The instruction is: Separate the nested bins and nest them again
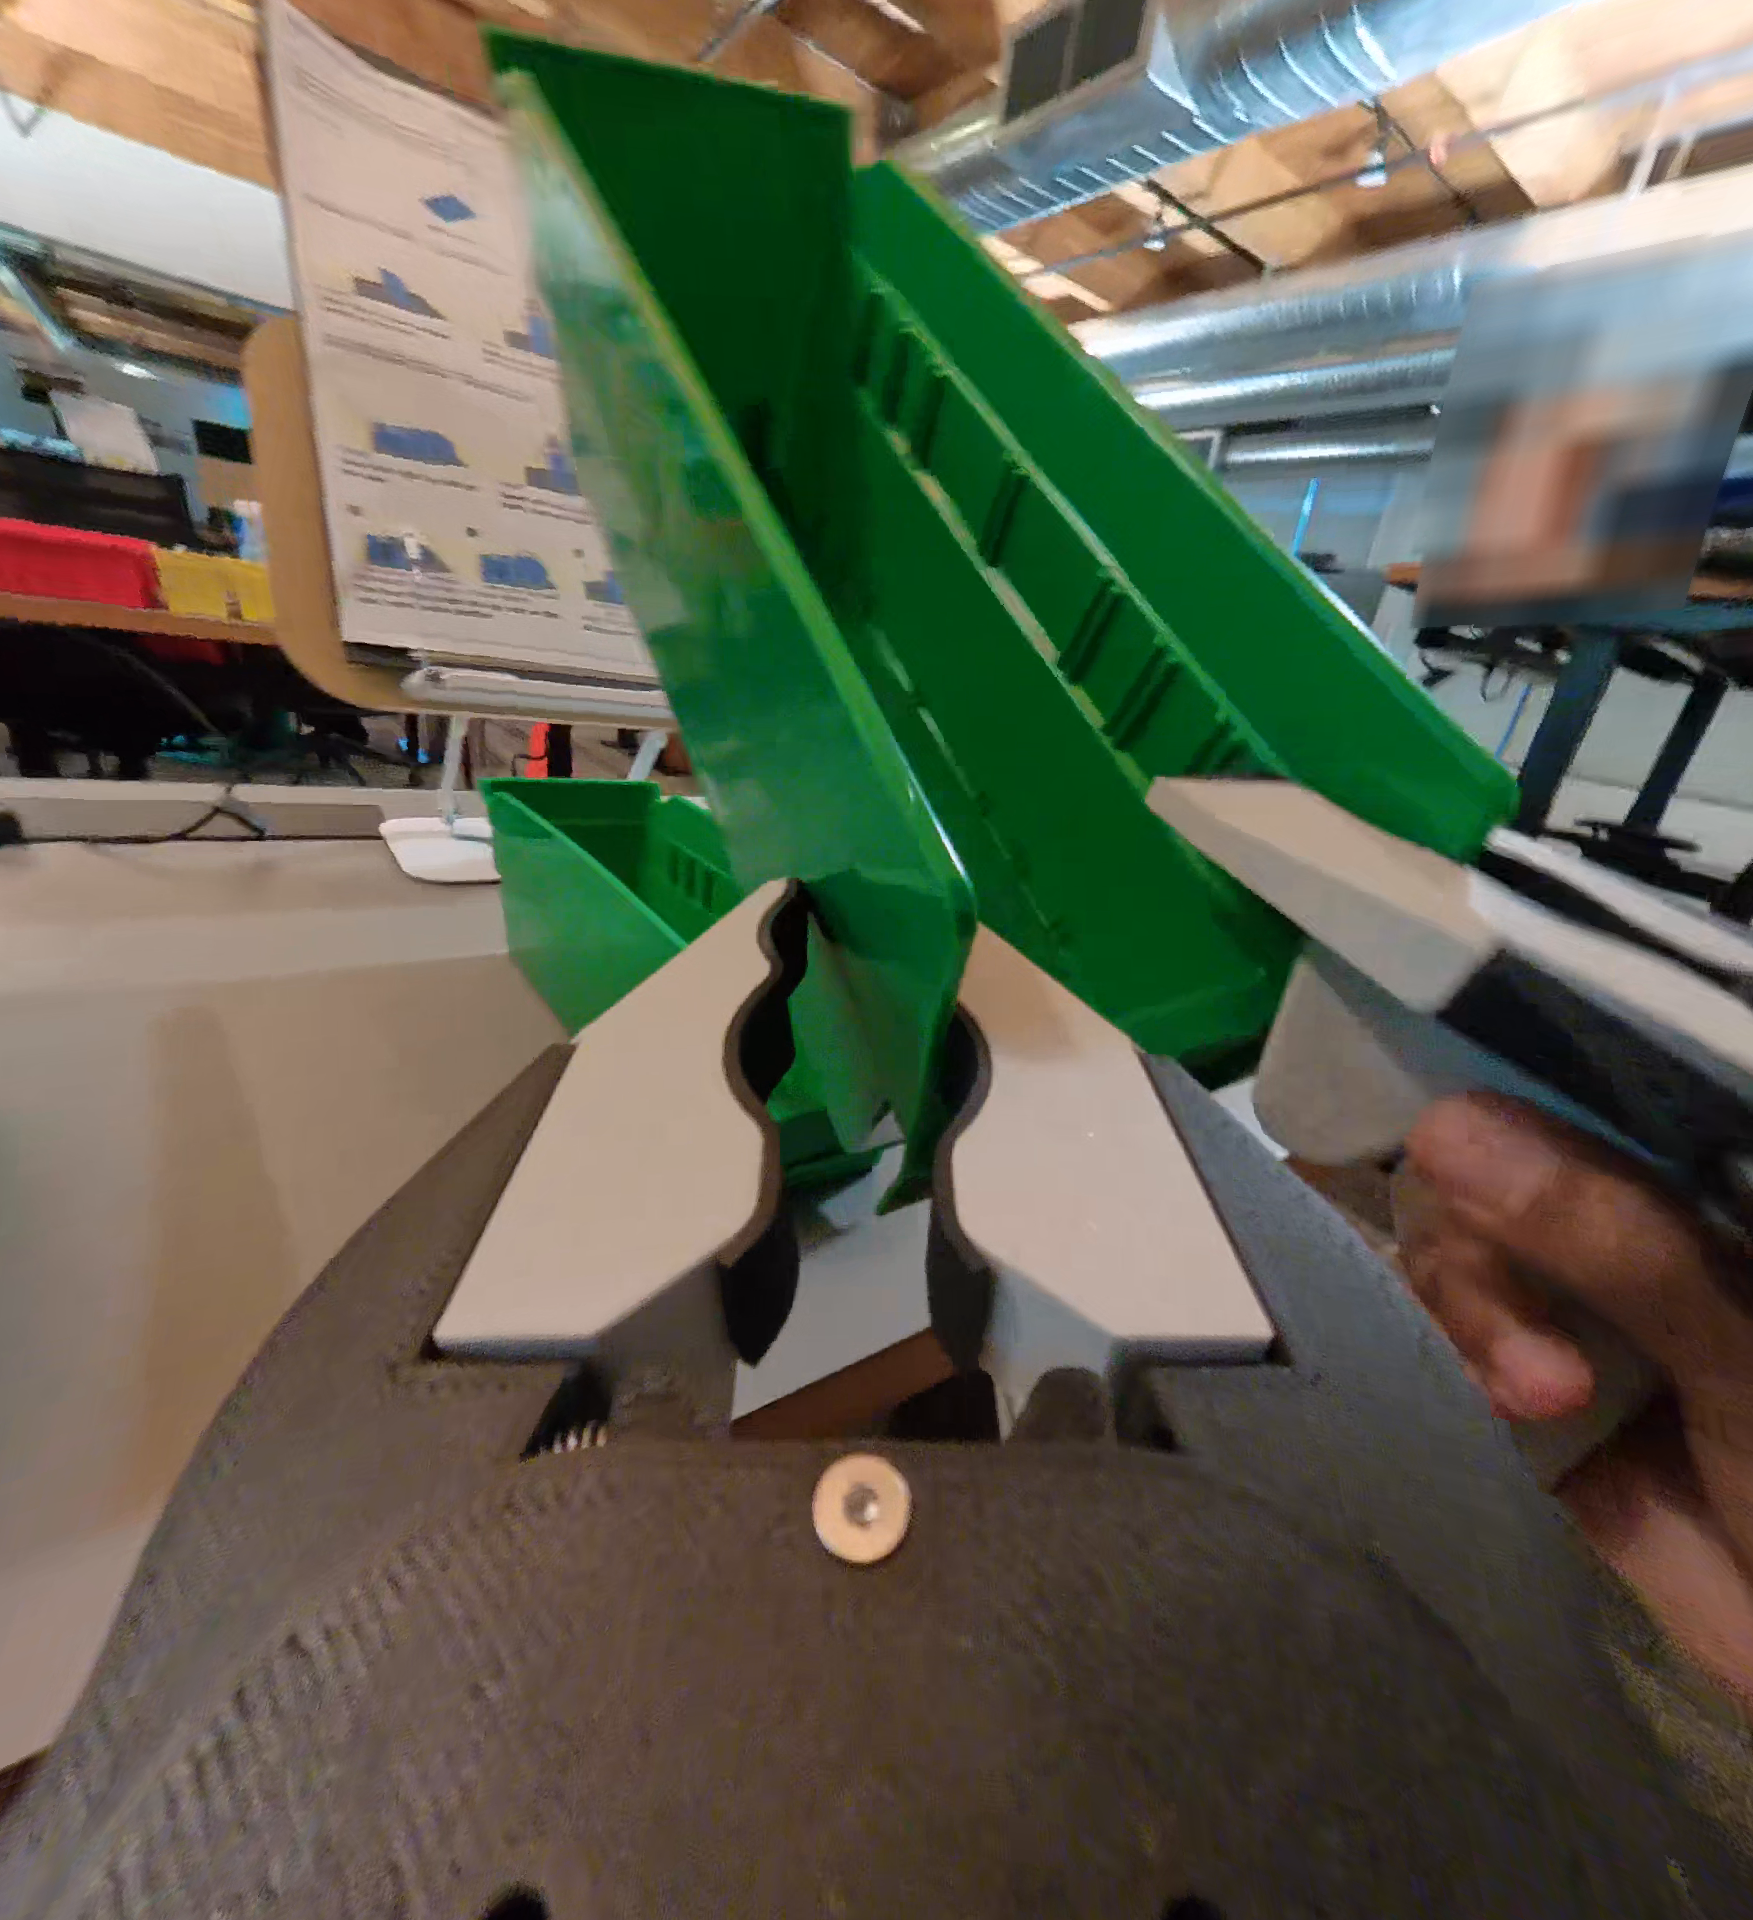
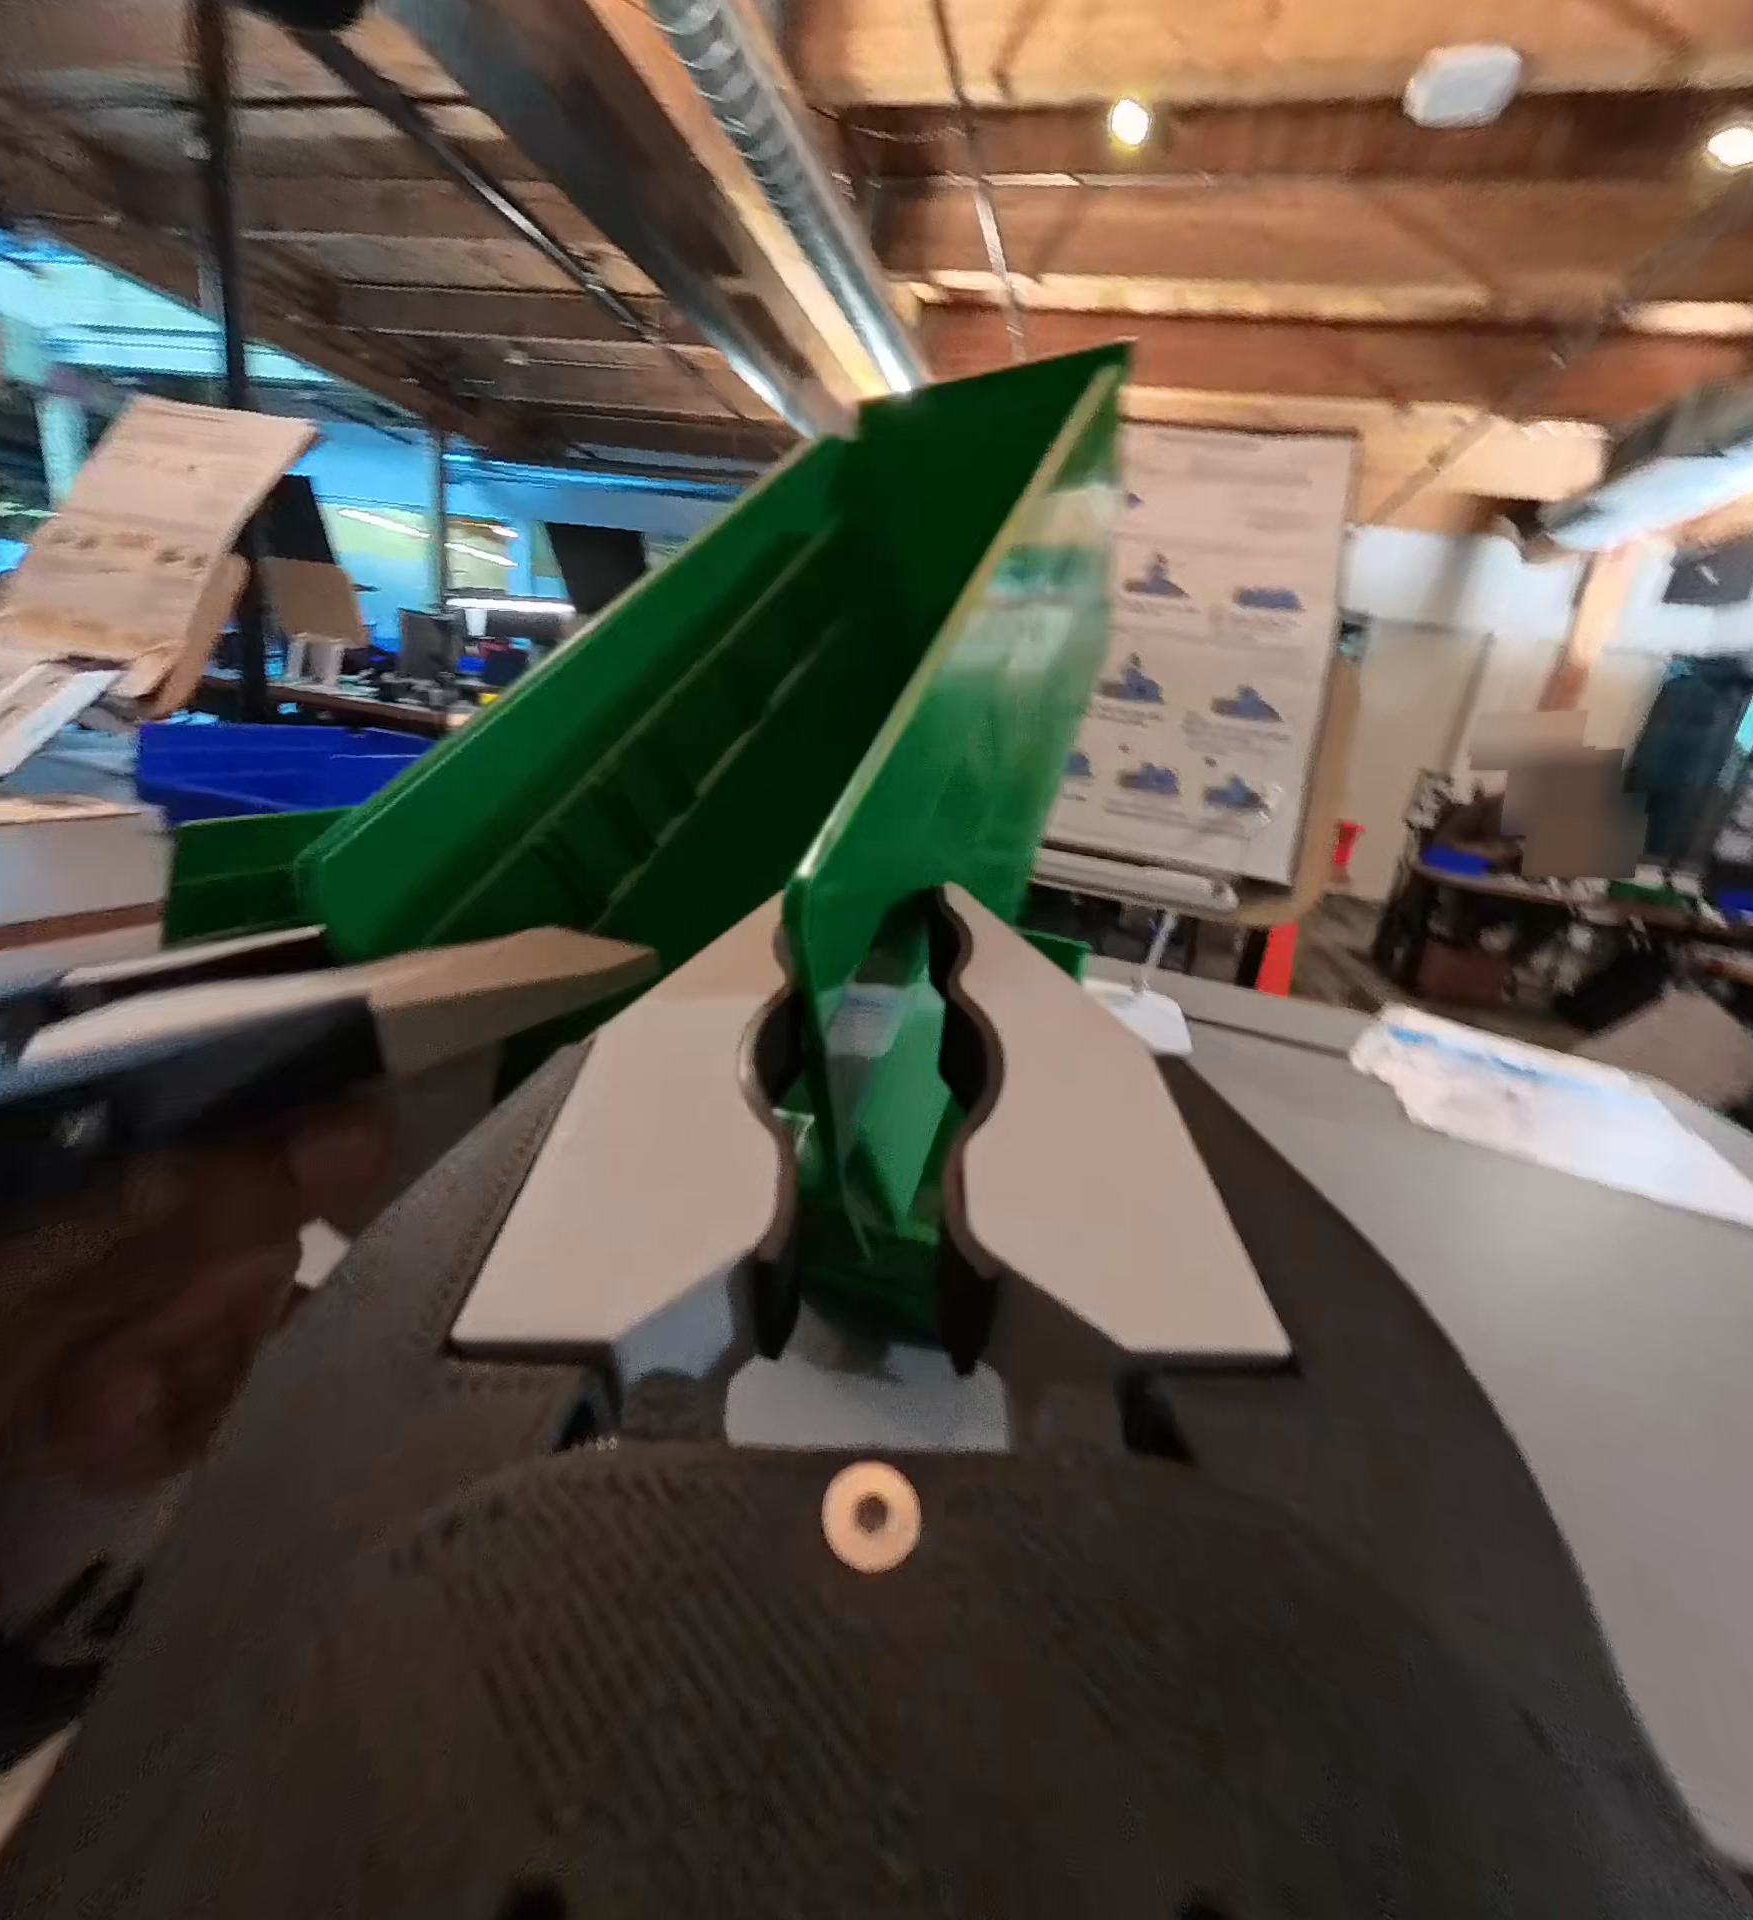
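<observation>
Above the table (image 1: 176, 1039), apparently empty green bin (image 1: 955, 520) between both grippers (image 1: 867, 966) (image 2: 867, 935).

Tilted green bin (image 1: 955, 582) above second bin (image 1: 581, 904)

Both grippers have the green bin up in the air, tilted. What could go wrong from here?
1. Each gripper, left and right, pinches only a thin side wall of the lifted green bin; tilted this steeply, it may slip or twist out.
2. A second green bin sits on the grey table just below; a dropped or poorly aligned bin could strike its rim rather than nest.
</observation>
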`<state>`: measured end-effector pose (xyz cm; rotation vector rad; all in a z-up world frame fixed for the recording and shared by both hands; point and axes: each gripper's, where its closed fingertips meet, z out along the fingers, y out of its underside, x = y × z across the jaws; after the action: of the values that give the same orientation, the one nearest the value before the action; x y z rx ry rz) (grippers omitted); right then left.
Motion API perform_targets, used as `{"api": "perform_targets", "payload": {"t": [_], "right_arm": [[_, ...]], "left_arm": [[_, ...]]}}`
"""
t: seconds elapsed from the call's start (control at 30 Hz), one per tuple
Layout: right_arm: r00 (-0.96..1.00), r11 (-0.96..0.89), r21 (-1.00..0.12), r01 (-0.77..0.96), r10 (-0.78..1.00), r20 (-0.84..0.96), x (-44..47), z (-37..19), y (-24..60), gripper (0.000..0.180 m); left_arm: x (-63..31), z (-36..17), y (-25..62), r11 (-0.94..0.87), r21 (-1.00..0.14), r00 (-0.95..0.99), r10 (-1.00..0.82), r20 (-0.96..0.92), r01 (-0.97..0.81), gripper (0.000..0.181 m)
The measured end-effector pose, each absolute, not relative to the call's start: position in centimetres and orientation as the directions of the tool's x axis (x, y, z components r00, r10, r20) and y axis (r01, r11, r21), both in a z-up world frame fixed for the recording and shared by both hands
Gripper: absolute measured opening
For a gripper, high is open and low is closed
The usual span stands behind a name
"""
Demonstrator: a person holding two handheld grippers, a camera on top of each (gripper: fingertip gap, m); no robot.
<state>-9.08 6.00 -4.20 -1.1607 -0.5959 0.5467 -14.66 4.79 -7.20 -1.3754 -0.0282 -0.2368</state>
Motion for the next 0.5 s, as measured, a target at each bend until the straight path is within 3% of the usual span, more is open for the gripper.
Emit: {"api": "perform_targets", "payload": {"t": [0.17, 0.37, 0.5], "right_arm": [[0.603, 0.415, -0.905, -0.096, 0.747, 0.279, -12.3, -3.6, 2.6, 0.034], [0.367, 0.161, -0.981, -0.110, 0.924, 0.110, -16.1, -5.4, 0.6, 0.038], [0.378, 0.177, -0.979, -0.105, 0.917, 0.125, -16.1, -5.5, 1.7, 0.033]], "left_arm": [[-18.8, -6.0, 3.6, 0.210, -0.950, 0.973, -0.047, 0.226, 0.231, 0.000], [-24.2, -4.9, 1.7, 0.248, -0.947, 0.970, 0.077, 0.231, 0.206, 0.000], [-29.5, -2.3, 0.9, 0.288, -0.936, 0.951, 0.172, 0.258, 0.202, 0.000]]}}
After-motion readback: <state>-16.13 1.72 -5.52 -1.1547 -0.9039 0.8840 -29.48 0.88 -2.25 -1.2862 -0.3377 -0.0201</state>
